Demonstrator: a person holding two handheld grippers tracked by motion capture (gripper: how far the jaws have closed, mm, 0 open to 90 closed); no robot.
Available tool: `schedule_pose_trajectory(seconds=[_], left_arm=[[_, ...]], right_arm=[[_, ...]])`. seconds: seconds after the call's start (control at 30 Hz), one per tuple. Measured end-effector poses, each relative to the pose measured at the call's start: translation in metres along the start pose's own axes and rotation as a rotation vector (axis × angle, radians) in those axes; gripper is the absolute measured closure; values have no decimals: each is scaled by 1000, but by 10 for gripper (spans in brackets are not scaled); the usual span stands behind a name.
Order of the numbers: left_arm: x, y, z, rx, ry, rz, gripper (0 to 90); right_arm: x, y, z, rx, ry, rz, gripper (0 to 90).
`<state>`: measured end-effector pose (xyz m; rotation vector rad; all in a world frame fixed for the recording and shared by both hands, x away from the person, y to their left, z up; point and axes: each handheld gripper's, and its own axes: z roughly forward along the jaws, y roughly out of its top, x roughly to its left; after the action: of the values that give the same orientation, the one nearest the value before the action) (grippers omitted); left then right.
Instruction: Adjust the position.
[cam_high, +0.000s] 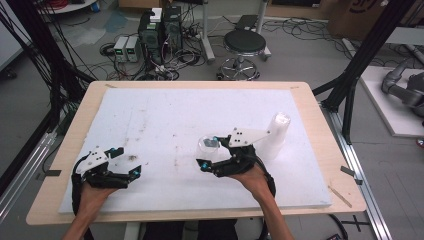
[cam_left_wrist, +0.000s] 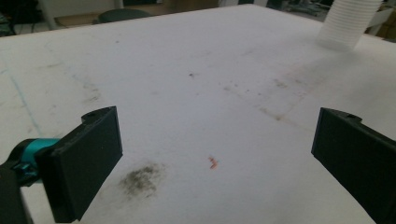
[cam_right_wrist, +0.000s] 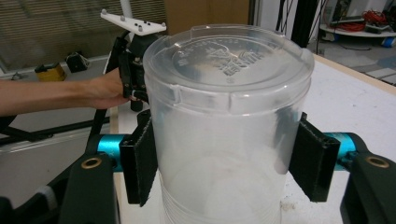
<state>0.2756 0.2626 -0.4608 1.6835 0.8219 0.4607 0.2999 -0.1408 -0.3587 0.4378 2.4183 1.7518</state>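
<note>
A clear plastic cup (cam_right_wrist: 229, 116) stands upside down, its embossed base facing up, between the two black pads of my right gripper (cam_right_wrist: 229, 161). The pads press on both of its sides, so the gripper is shut on it. From above, that cup (cam_high: 206, 146) and the right gripper (cam_high: 209, 151) sit at the front middle of the white board. A tall stack of clear cups (cam_high: 277, 131) stands just to the right of them. My left gripper (cam_high: 128, 162) rests at the front left, its jaws wide apart over bare board (cam_left_wrist: 217, 158).
The white foam board (cam_high: 165, 115) covers a wooden table (cam_high: 320, 130). A dark smudge (cam_left_wrist: 140, 179) and a small red speck (cam_left_wrist: 213, 162) lie between the left jaws. The cup stack (cam_left_wrist: 350, 23) shows far off. A stool (cam_high: 244, 45) and computers stand beyond the table.
</note>
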Motion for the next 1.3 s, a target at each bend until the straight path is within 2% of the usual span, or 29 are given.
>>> schedule_pose_trajectory(seconds=[0.1, 0.2, 0.33, 0.4, 0.6, 0.97, 1.07, 1.3], left_arm=[[-2, 8, 0, -16, -64, 25, 18], [-4, 16, 1, -33, -134, 28, 18], [-13, 31, 5, -58, -238, 64, 17], [-19, 38, 8, -65, -278, 89, 18], [-38, 54, 23, -66, -375, 116, 18], [-77, 68, 61, -43, -514, 163, 18], [-85, 71, 70, -55, -545, 168, 18], [-96, 76, 85, -64, -568, 185, 18]], right_arm=[[0, 0, -1, 1, 2, 1, 334], [0, 0, -3, -1, 5, 1, 335], [0, -2, -9, -3, 0, 4, 335], [0, -3, -12, -5, -1, 4, 336], [0, -3, -16, -8, -3, 8, 338], [4, 4, -6, -5, 39, -13, 338], [5, 4, -4, -2, 48, -17, 338], [6, 5, -1, 1, 64, -19, 338]])
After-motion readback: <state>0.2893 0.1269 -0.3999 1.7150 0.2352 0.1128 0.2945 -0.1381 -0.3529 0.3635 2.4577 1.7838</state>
